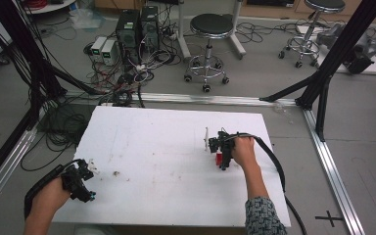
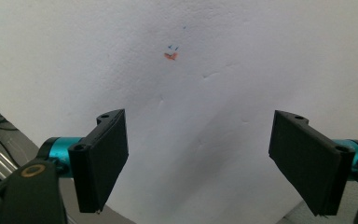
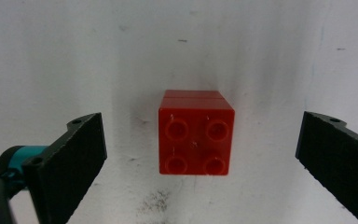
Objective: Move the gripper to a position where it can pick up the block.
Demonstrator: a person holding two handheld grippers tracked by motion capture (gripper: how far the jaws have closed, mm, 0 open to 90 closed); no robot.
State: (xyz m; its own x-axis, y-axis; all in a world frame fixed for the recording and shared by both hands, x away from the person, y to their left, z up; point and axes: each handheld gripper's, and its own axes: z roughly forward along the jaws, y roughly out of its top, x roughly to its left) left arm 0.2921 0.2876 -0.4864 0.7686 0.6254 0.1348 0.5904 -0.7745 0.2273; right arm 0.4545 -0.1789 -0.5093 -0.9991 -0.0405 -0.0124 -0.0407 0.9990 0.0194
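Your right gripper (image 3: 200, 154) hovers over the red block (image 3: 196, 140), jaws spread wide on either side of it and touching neither face. The block sits studs-up on the white table (image 1: 152, 147), right of centre. You look to be lining up a grasp: next, lower and close evenly on its side walls. Your left gripper (image 2: 196, 158) hangs wide and empty near the table's left front corner.
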